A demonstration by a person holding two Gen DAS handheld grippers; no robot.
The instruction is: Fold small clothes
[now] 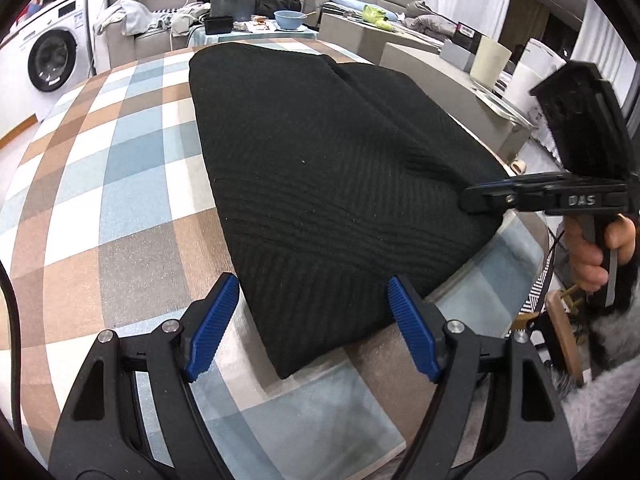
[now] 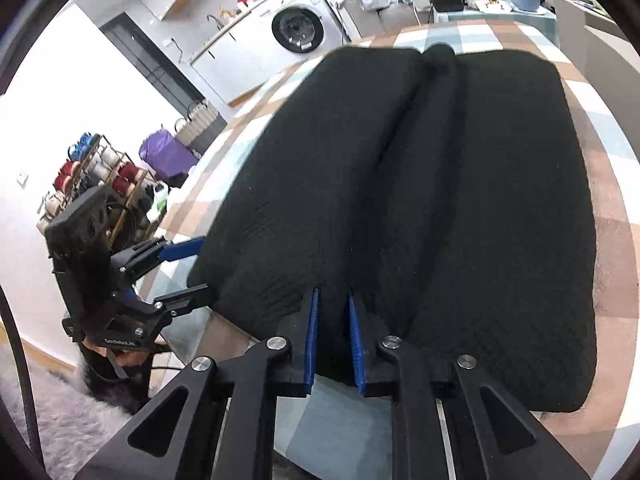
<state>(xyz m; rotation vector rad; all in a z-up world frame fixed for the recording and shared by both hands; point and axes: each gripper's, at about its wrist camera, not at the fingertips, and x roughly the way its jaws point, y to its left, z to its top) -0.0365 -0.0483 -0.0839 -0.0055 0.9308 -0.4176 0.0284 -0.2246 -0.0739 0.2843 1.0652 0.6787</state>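
Note:
A black knit garment [image 1: 320, 152] lies flat on the checked tablecloth [image 1: 120, 184], with a lengthwise ridge of fabric [image 2: 424, 168] running down its middle. My left gripper [image 1: 312, 284] is open, its blue pads [image 1: 212, 328] straddling the garment's near corner just above the hem without pressing on it. It shows from the side in the right wrist view as the left gripper [image 2: 198, 268], at the garment's left corner. My right gripper [image 2: 333, 296] is shut on the near edge of the garment [image 2: 500, 220], pinching a fold of cloth. A hand [image 1: 592, 252] holds that right gripper [image 1: 468, 200].
The table's rounded edge [image 1: 520, 256] runs close along the garment's right side. Beyond the far end stand a blue bowl [image 1: 288, 20], dark boxes and a sofa. A washing machine [image 2: 298, 28] and a rack of thread spools [image 2: 96, 176] stand off the left side.

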